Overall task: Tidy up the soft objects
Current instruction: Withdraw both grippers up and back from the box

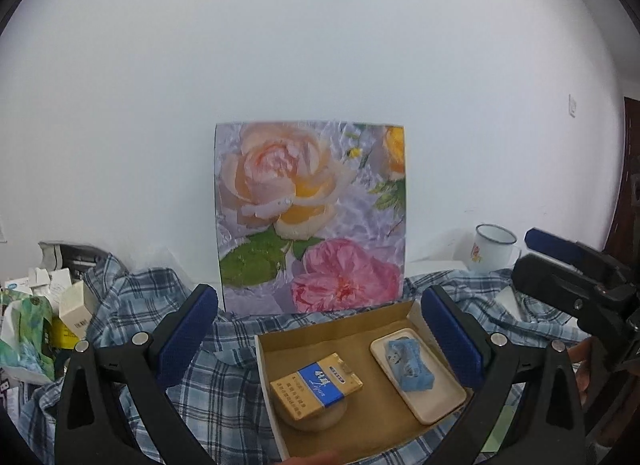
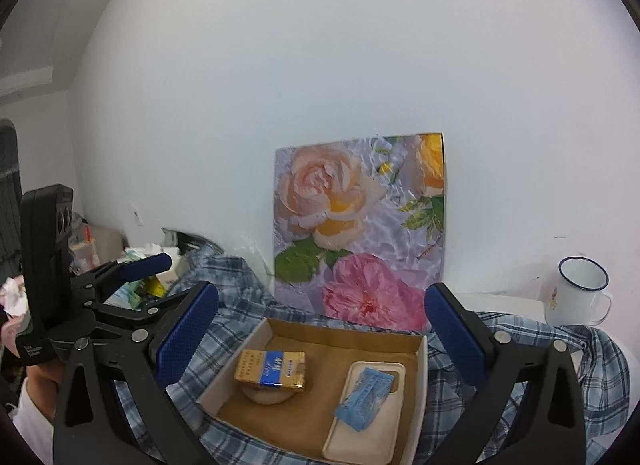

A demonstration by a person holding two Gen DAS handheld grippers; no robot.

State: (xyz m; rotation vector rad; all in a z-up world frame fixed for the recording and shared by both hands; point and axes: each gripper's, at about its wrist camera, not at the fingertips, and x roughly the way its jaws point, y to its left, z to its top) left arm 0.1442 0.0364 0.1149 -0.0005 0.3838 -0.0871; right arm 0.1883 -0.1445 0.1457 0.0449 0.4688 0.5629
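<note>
left tongs (image 1: pixel 320 329) spread wide, empty, hovering over the cardboard box (image 1: pixel 320 335); right tongs (image 2: pixel 322 331) likewise released, nothing held. left of box: clutter of small cartons (image 1: pixel 74 311). box sits on a plaid shirt (image 1: pixel 132 301) draped on the table. inside, left to right: gold-blue pack (image 1: pixel 316 387) on a round beige lump, then blue soft packet (image 1: pixel 408 363) on a cream tray (image 1: pixel 430 409). floral board (image 1: pixel 310 217) behind, enamel mug (image 1: pixel 492 249) far right. risk, my guess: the pack looks perched and could slide off if nudged; the shirt could snag and drag the box.
</note>
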